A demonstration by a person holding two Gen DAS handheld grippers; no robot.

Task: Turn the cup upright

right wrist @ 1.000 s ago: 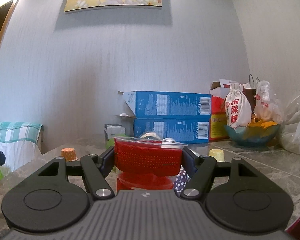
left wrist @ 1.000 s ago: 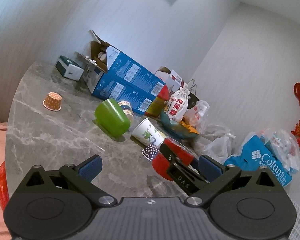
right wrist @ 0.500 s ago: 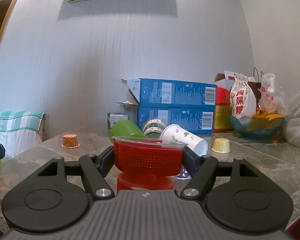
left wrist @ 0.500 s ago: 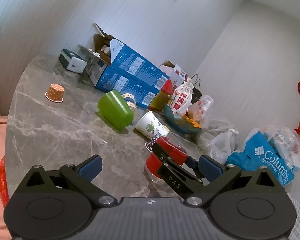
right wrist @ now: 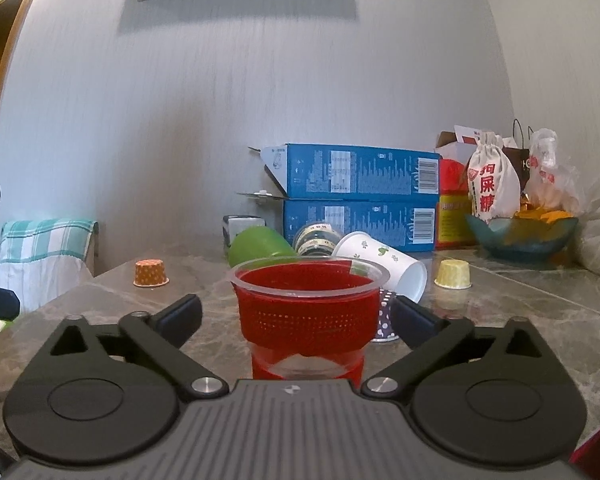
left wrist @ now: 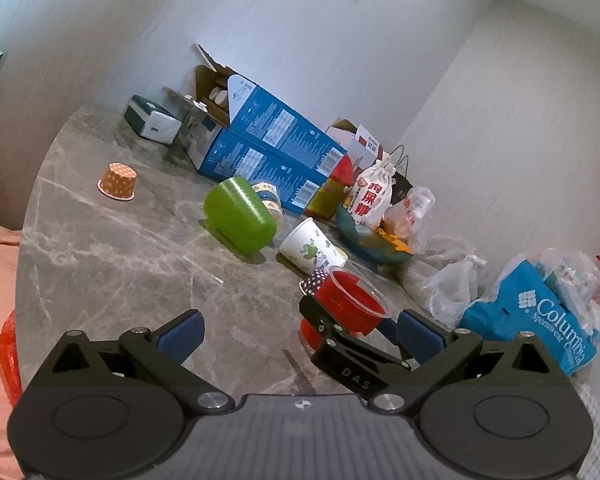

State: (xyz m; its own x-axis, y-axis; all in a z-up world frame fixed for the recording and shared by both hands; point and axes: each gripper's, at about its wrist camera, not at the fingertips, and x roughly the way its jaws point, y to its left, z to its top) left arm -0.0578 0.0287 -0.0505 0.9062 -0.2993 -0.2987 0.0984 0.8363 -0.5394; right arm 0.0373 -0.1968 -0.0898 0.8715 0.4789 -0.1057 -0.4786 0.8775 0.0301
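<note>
**Clear plastic cup with red perforated liner, upright on the grey marble tabletop**

The clear plastic cup with red perforated liner stands mouth-up on the grey marble tabletop, between the spread fingers of the right gripper; neither pad touches its wall. The left gripper is likewise wide apart, holding nothing, with the right gripper's black linkage crossing before its right finger. Behind the cup lie a green plastic cup and a white printed paper cup, both on their sides, beside a purple dotted baking cup.
</note>
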